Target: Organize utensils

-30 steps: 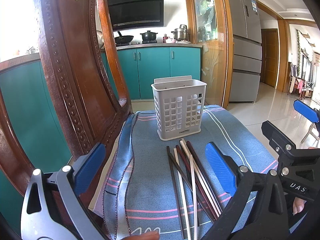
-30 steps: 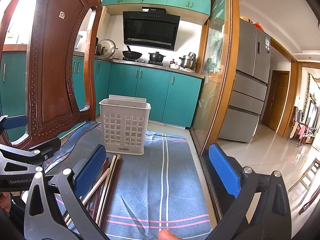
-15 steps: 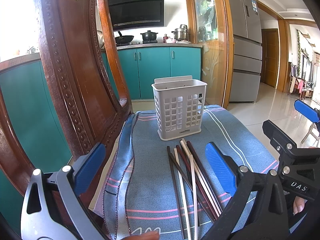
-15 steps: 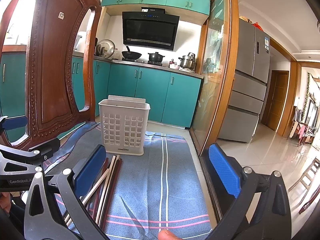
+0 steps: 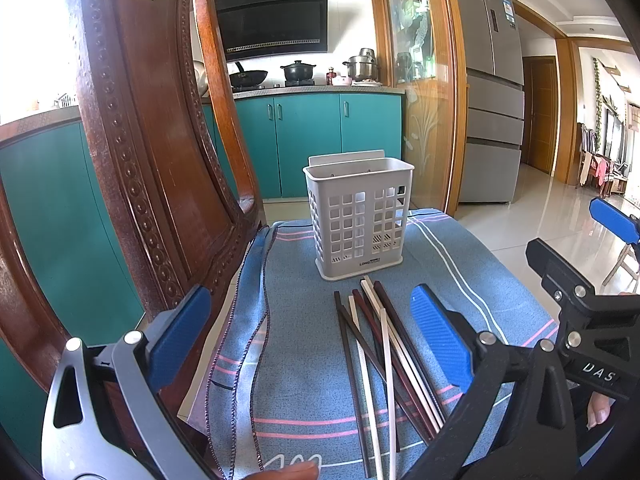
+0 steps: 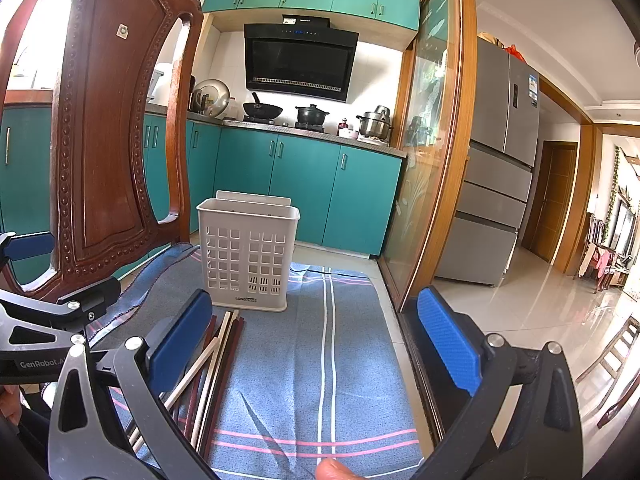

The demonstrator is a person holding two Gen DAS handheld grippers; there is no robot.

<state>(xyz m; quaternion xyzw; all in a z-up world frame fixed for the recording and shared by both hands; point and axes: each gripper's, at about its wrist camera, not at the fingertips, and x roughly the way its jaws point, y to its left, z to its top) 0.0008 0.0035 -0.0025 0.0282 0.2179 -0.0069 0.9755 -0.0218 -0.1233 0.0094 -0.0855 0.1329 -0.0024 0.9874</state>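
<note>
The left tool (image 5: 310,336) (jaws wide) has edged slightly toward the basket (image 5: 359,226).

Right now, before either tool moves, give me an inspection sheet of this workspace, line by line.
Surface: blue striped cloth, its left edge folded and rumpled.
Job's things: chopsticks, dark and pale, lie loose and crossed on the cloth; white holder stands upright behind them, nothing seen inside.
Clutter: nothing seen.
Grippers: left gripper open, empty, with the chopsticks ahead between its jaws; right gripper open, empty, over bare cloth right of the chopsticks.
Cables: nothing seen.
Surroundings: wooden chair back at left; teal cabinets, pots on the stove, fridge at right.
</note>
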